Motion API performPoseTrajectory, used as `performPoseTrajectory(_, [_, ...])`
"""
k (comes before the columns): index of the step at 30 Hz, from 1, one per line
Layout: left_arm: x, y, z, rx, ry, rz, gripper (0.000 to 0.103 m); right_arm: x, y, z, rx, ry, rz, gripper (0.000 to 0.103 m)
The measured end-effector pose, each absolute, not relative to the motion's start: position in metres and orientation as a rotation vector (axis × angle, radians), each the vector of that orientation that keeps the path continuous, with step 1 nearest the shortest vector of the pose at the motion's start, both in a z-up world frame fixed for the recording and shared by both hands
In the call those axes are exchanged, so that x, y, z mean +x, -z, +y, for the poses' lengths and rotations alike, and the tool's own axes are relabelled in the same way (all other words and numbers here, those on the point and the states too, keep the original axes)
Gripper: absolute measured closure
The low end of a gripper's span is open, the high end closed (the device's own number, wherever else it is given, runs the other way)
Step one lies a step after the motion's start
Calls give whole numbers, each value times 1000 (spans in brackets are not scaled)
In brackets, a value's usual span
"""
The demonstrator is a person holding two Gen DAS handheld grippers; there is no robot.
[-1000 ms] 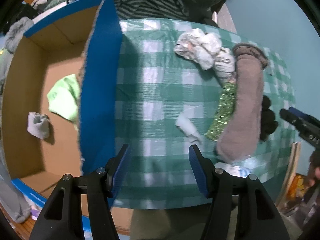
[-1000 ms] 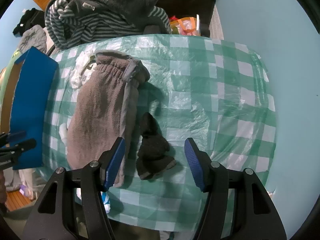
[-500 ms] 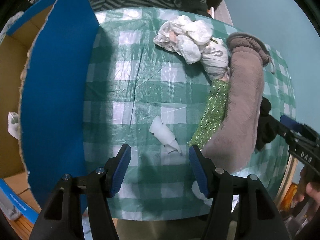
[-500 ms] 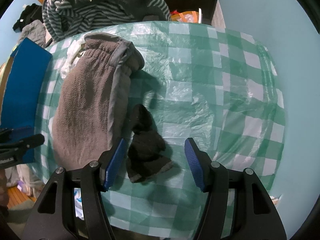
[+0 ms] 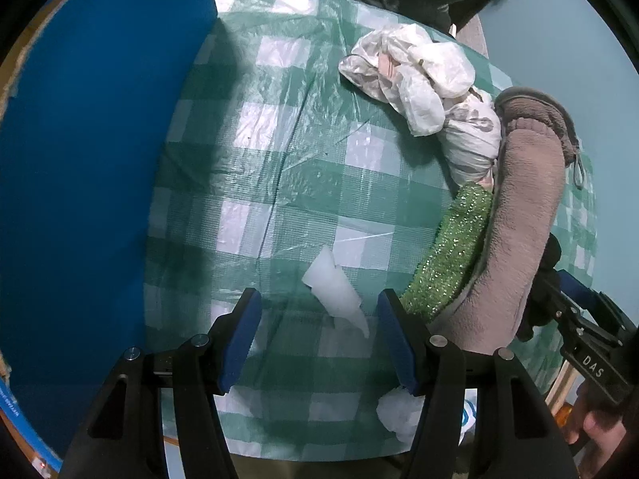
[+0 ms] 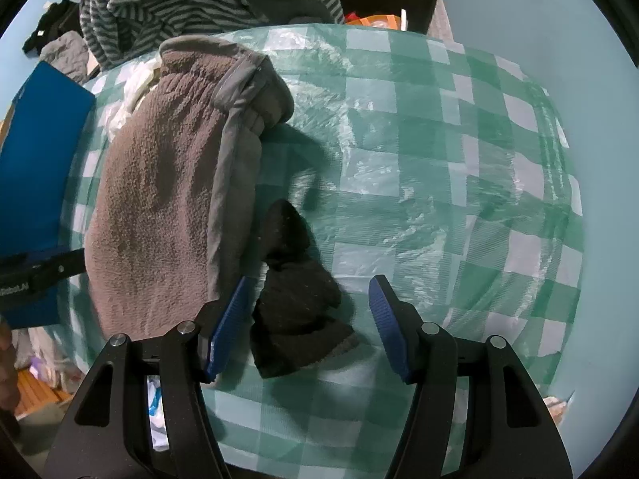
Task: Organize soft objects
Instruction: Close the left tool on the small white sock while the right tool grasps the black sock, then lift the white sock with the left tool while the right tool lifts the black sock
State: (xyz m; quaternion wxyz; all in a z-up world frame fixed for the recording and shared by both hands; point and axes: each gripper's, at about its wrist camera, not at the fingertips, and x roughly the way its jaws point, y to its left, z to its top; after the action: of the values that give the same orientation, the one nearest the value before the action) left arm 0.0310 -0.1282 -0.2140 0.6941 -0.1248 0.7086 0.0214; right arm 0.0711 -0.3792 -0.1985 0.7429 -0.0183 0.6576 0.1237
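My left gripper (image 5: 319,325) points down over the checked tablecloth (image 5: 287,183), jaws apart and clamping nothing; a small white scrap (image 5: 335,293) lies between the fingers. The blue box wall (image 5: 92,183) fills nine o'clock, its inside hidden from me. A green glitter cloth (image 5: 453,253) and brown fleece mitt (image 5: 519,231) lie at three o'clock, crumpled plastic bags (image 5: 419,84) at one. My right gripper (image 6: 309,321) hangs with jaws apart around a black sock (image 6: 295,303), pads not touching it.
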Motion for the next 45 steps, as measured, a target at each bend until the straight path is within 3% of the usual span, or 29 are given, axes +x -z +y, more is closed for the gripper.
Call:
performPoseTrajectory(4, [30, 223, -120, -295, -51, 1599, 58, 70, 201, -372, -67, -271, 1434, 41])
performPoseTrajectory(9, [25, 226, -107, -296, -37, 1581, 66, 69, 204, -366, -97, -264, 1427, 41])
performPoseTrajectory(11, [25, 227, -108, -305, -13, 1576, 80, 67, 206, -363, -105, -262, 1426, 41])
performPoseTrajectory(15, [24, 228, -127, -295, 11, 1576, 86, 62, 212, -360, -123, -255, 1442, 45])
performPoseTrajectory(17, [24, 228, -132, -274, 22, 1574, 88, 60, 212, -359, -140, -255, 1434, 55])
performPoseTrajectory(20, [24, 228, -143, -244, 41, 1569, 89, 59, 211, -359, -128, -271, 1437, 61])
performPoseTrajectory(45, [28, 145, -167, -43, 79, 1451, 90, 56, 158, -366, -96, -289, 1365, 63])
